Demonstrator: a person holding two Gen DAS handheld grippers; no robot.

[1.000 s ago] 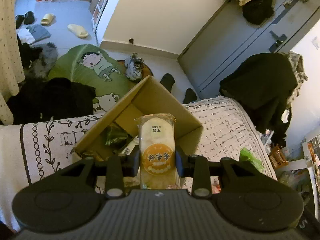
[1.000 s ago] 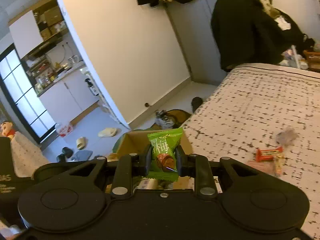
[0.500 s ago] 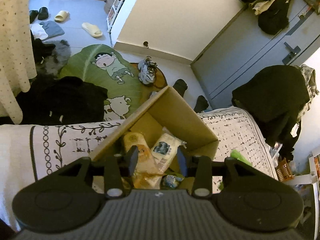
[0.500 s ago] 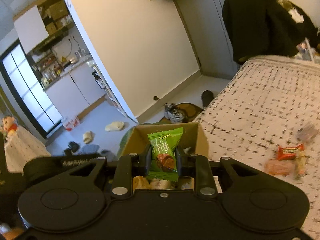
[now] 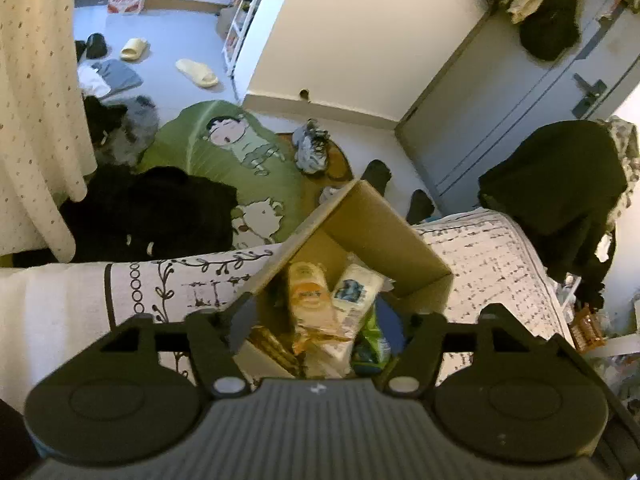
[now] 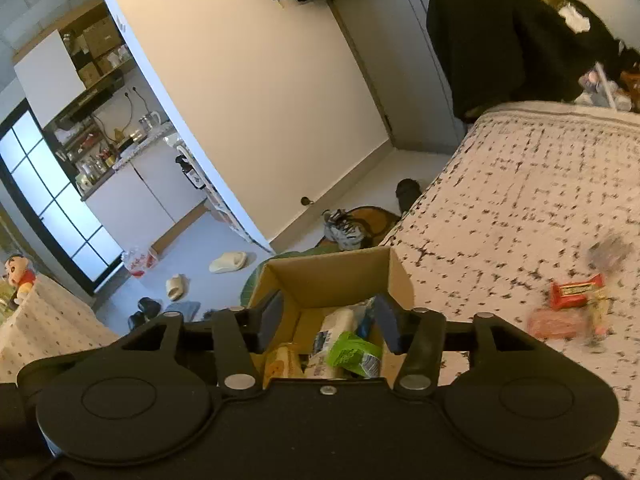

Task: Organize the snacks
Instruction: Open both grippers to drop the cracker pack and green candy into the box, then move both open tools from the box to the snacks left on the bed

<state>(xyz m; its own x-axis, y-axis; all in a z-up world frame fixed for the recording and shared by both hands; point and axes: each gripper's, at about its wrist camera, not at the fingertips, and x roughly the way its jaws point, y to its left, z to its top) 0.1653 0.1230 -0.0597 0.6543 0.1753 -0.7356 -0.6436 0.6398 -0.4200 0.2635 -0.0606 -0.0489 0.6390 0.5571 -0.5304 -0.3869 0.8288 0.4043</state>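
Cardboard box point(image 5: 384, 232) of snacks under left gripper point(image 5: 316, 324) and right gripper point(image 6: 328, 320), both spread wide, empty.

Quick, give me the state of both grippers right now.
Left gripper: open, holding nothing, over the cardboard box.
Right gripper: open, holding nothing; the green snack packet lies in the box below it.

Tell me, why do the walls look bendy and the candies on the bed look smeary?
Both views: a fisheye lens curves straight lines, so the wall edge bows in the right wrist view and the door leans in the left wrist view. Right wrist view: the candies on the bed are blurred, probably from motion; the box looks sharper.
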